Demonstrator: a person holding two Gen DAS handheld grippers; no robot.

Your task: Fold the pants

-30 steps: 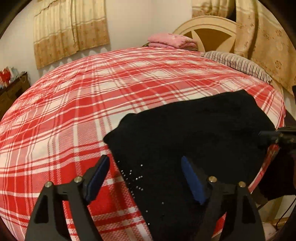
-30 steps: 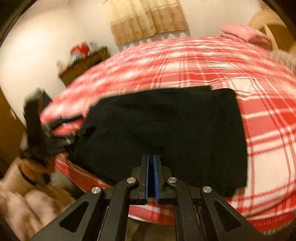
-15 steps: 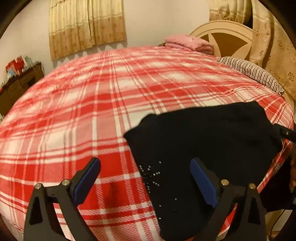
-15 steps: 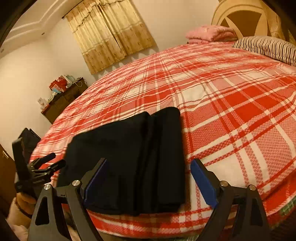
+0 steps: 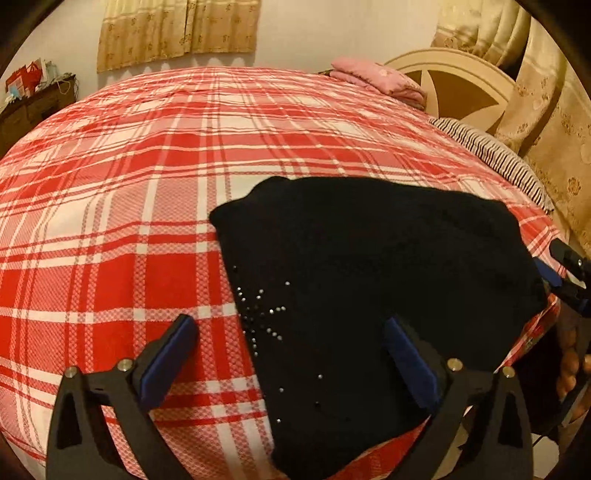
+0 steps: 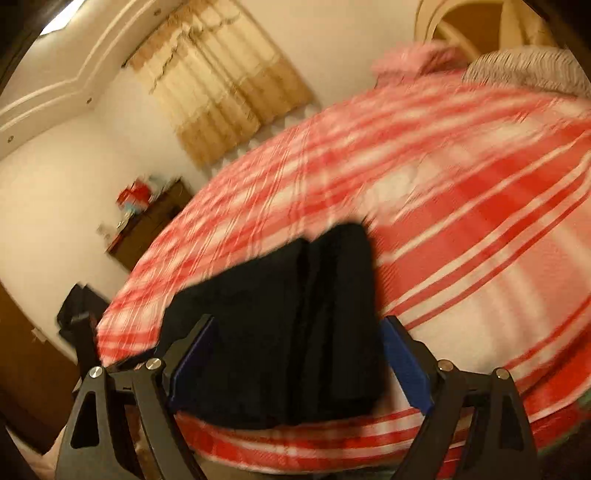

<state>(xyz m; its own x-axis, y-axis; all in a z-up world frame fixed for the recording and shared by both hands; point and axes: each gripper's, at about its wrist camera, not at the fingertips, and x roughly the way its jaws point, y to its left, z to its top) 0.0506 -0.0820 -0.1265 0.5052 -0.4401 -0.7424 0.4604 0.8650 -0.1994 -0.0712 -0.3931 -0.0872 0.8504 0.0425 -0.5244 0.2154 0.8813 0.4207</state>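
Red plaid bedspread (image 5: 147,206); beige curtain (image 5: 177,33) behind; black pants (image 5: 369,266) folded.

Home bedroom. Bed (image 5: 155,192) filling view, wearing red-and-white plaid cover; cream headboard (image 5: 454,79) standing behind; striped pillow (image 5: 491,155) and folded pink bedding (image 5: 380,79) lying at head end; beige curtains (image 5: 177,31) hanging on wall; dark wooden dresser (image 5: 26,114) carrying clutter.
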